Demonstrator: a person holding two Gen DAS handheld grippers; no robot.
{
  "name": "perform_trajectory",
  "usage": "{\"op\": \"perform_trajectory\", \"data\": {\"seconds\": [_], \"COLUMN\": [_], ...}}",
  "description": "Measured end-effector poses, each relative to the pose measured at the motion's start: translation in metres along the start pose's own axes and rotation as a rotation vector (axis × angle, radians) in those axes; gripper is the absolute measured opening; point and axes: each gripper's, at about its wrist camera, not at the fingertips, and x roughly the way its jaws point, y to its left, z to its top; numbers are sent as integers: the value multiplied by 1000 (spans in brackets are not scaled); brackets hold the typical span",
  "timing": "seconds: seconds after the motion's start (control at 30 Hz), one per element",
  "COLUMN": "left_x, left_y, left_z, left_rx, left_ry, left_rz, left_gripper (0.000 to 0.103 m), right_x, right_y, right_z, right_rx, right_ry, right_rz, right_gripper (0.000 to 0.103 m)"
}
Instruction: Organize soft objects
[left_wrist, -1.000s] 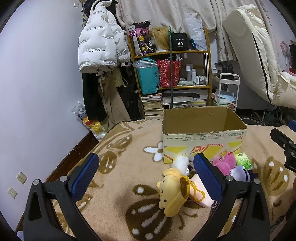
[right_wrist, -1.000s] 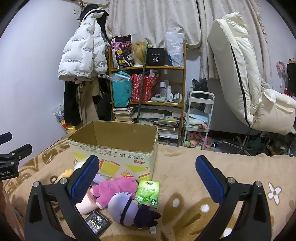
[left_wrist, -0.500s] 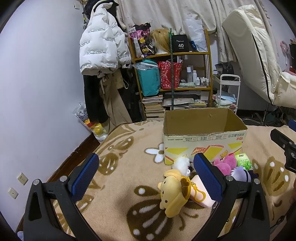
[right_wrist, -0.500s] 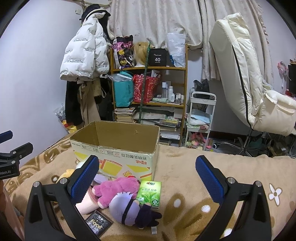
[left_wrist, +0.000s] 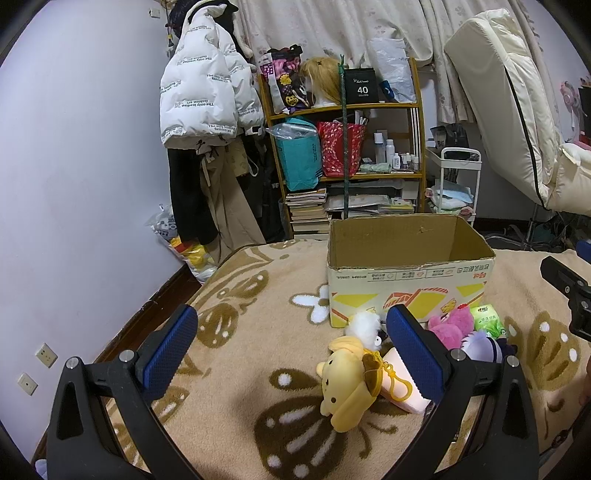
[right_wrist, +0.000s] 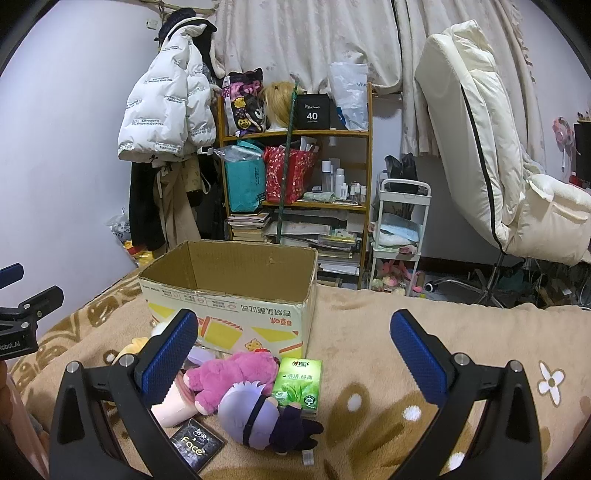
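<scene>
While both grippers, left gripper (left_wrist: 291, 349) and right gripper (right_wrist: 293, 352), hang spread wide and empty, one cardboard box (right_wrist: 236, 295) sits open on the blanket (right_wrist: 369, 332), with one yellow plush (left_wrist: 347, 380), one pink plush (right_wrist: 232, 374), one purple-haired doll (right_wrist: 258, 417) and one green tissue pack (right_wrist: 299, 382) just before it.

Black shelf box (right_wrist: 312, 116) reads "40"; packet (right_wrist: 197, 445) "Face".

The left claw's finger (left_wrist: 413, 347) hides part of the pink pouch (left_wrist: 400, 384), apparently.
</scene>
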Motion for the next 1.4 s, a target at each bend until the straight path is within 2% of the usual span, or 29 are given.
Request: {"op": "perform_trajectory", "data": {"seconds": [1.4], "left_x": [4], "left_y": [0], "left_z": [-6], "left_rx": [7], "left_ry": [24], "left_rz": [14], "left_gripper": [101], "right_x": [2], "right_y": [6], "right_z": [-4], "right_rx": [6], "right_ry": [12], "right_rz": [3], "right_gripper": [103]}}
